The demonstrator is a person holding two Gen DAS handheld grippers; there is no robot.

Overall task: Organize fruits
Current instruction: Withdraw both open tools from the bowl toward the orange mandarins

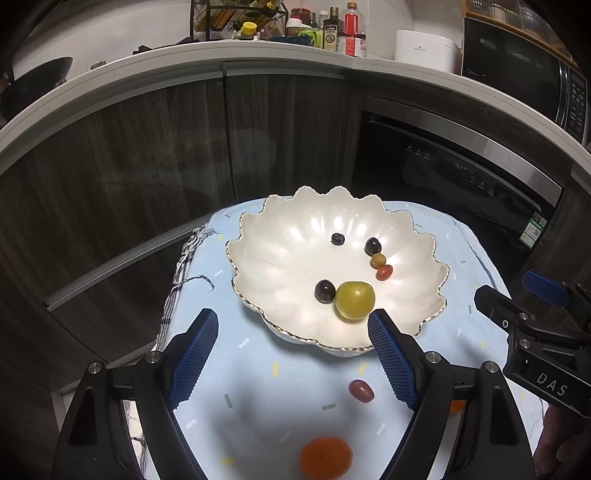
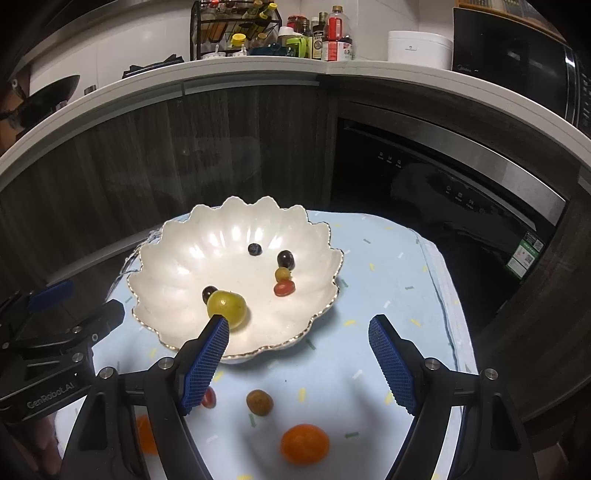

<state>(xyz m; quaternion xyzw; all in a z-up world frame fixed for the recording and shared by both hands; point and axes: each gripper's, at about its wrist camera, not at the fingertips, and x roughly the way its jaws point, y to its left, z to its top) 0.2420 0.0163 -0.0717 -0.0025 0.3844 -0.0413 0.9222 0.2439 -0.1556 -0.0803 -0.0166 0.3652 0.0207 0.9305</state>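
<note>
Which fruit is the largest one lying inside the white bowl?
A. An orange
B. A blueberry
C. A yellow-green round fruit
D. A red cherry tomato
C: the yellow-green fruit sits in the bowl beside a dark grape and dwarfs the other small fruits there, while the orange lies outside on the cloth.

I am working in a home kitchen. A curved white countertop (image 1: pixel 258 50) runs above dark wood-grain cabinet doors (image 1: pixel 147 155). On it I see a wire spice rack (image 2: pixel 229 29), sauce bottles (image 1: pixel 343 29), a white rice cooker (image 1: pixel 426 50) and a black microwave (image 1: pixel 524 77). A built-in black dishwasher (image 2: pixel 443 192) sits under the counter, and a wok (image 2: pixel 51 98) rests at far left.
</note>
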